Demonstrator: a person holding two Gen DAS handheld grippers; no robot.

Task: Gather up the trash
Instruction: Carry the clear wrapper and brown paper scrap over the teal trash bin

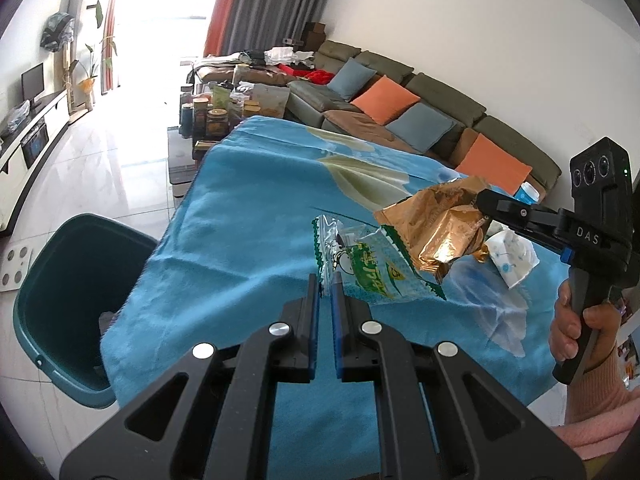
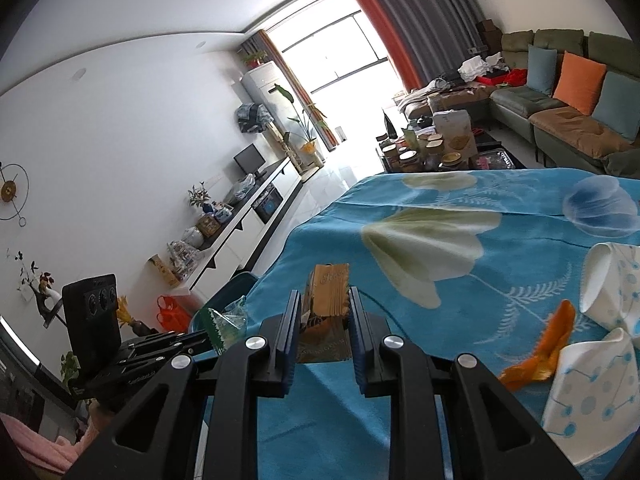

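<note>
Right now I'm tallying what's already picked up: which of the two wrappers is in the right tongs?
The crumpled gold foil wrapper is in the right tongs. The other, a clear plastic bag with green print, is pinched in the left tongs.

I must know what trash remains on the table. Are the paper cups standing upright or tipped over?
Tipped over. In the right wrist view both paper cups lie on their sides on the blue cloth, beside an orange peel.

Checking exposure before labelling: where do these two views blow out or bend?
Left wrist view: the window is blown white, glaring off the glossy floor tiles; the white wall's edge bows. Right wrist view: the window is also overexposed, the ceiling line curves, and the blue flowered blanket stays evenly lit.
</note>
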